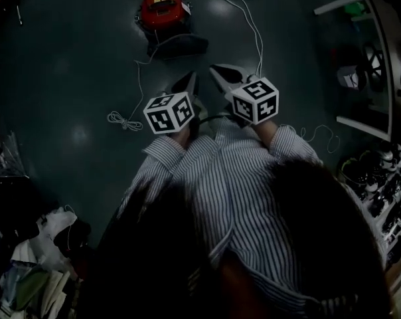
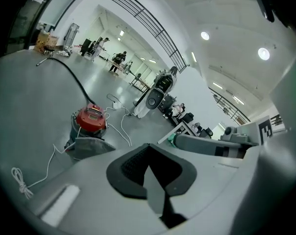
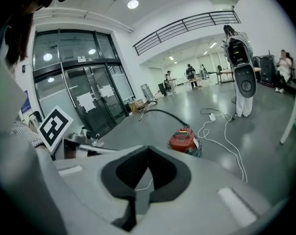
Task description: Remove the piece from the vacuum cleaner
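Evidently not yet engaged, the left gripper [image 1: 189,82] and right gripper [image 1: 222,75] pointed clenched, empty jaws toward the vacuum cleaner [image 1: 162,8], well apart.

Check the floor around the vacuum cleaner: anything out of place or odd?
Nothing spilled or broken shows. The vacuum cleaner stands upright. White cables trail loose across the floor past it, one ending in a small coil. That is untidy and a likely trip hazard, no more.
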